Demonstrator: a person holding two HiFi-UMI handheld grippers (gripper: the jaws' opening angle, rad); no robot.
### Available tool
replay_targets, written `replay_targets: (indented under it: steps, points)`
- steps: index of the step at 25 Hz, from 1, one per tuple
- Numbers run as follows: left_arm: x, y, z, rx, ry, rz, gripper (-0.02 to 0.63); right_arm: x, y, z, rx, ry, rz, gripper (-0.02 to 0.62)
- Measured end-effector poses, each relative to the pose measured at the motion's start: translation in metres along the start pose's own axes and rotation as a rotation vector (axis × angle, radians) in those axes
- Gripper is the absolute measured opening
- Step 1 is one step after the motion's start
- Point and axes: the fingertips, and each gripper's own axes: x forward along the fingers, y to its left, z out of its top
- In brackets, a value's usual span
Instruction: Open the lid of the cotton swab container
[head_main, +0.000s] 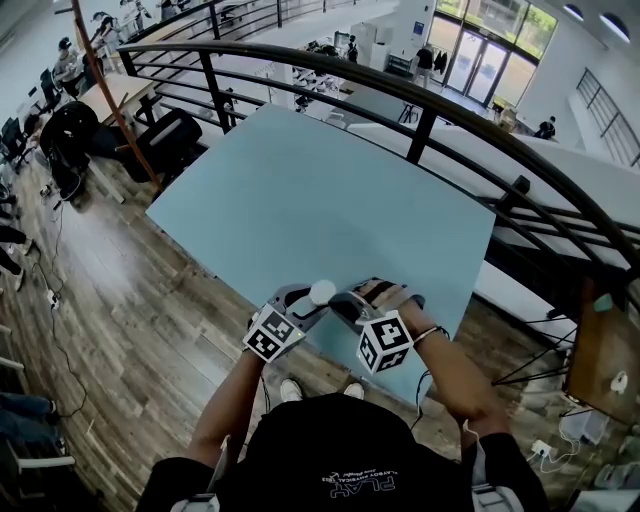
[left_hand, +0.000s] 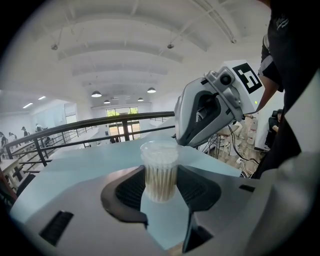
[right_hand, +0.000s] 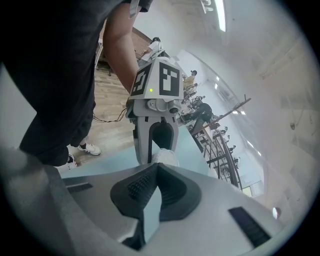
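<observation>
A clear cotton swab container (left_hand: 160, 167) with a whitish lid (head_main: 322, 291) stands upright near the front edge of the light blue table (head_main: 300, 190). My left gripper (left_hand: 160, 189) is shut on its body, one pad against each side. My right gripper (right_hand: 156, 169) has come in from the opposite side and its jaws are shut. Their tips meet right at the lid's rim (right_hand: 166, 156); whether they pinch any of it is hidden. In the head view the left gripper (head_main: 310, 302) and the right gripper (head_main: 340, 298) flank the container closely. The right gripper's body (left_hand: 210, 107) looms over the lid.
The table's front edge (head_main: 330, 365) runs just below the grippers, with wooden floor (head_main: 120, 330) beyond it. A dark metal railing (head_main: 420, 110) curves behind the table's far side. The person's shoes (head_main: 292, 388) stand close to the table.
</observation>
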Motion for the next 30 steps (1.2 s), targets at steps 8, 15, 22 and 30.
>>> replay_targets:
  steps: [8,15,22,30]
  points:
    - [-0.002,0.005,0.003,-0.023,-0.014,0.007,0.209,-0.003,-0.014,0.003,0.000,-0.009,-0.054,0.017]
    - [-0.002,0.005,0.003,-0.037,-0.019,-0.005,0.210,-0.002,-0.022,0.005,0.000,-0.020,-0.099,0.016]
    - [-0.003,0.009,0.001,-0.084,-0.038,-0.006,0.210,-0.004,-0.020,0.005,0.004,-0.028,-0.074,0.016]
    - [-0.004,0.009,0.000,-0.070,-0.027,-0.001,0.210,-0.003,-0.005,0.007,0.005,-0.027,-0.045,0.017]
